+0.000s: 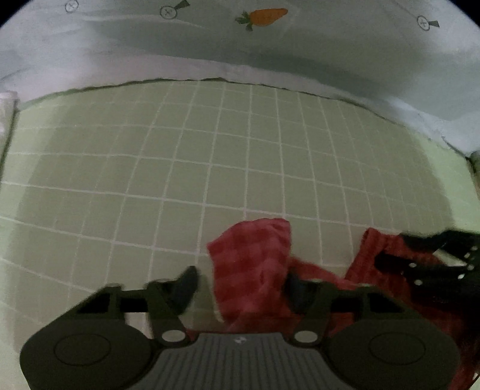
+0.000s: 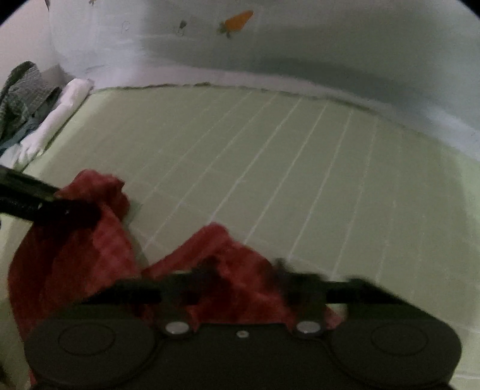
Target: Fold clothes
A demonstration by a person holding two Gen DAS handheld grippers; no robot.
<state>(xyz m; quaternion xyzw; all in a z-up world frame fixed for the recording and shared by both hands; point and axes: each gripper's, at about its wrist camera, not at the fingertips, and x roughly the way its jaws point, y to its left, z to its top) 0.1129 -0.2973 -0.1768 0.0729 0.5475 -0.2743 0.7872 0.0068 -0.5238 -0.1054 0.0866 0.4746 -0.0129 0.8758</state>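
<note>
A red cloth (image 1: 255,264) lies bunched at the near edge of a green mat (image 1: 180,168) with a white grid, and everything here is placed from that mat. In the left wrist view the left gripper (image 1: 240,285) has its fingers spread wide, a raised corner of the cloth standing between them without either finger clearly pressing it. The right gripper (image 1: 420,255) enters from the mat's near right side, its black fingers on another peak of the cloth; whether they pinch it cannot be told, since both views blur there. In the right wrist view the cloth (image 2: 99,249) shows two humps, one under each gripper. Beyond the mat's far edge a pale sheet (image 1: 300,57) printed with an orange carrot (image 1: 264,16) rises. Off the mat's far left corner sit a white roll (image 2: 57,120) and a heap of dark checked fabric (image 2: 24,90).
</note>
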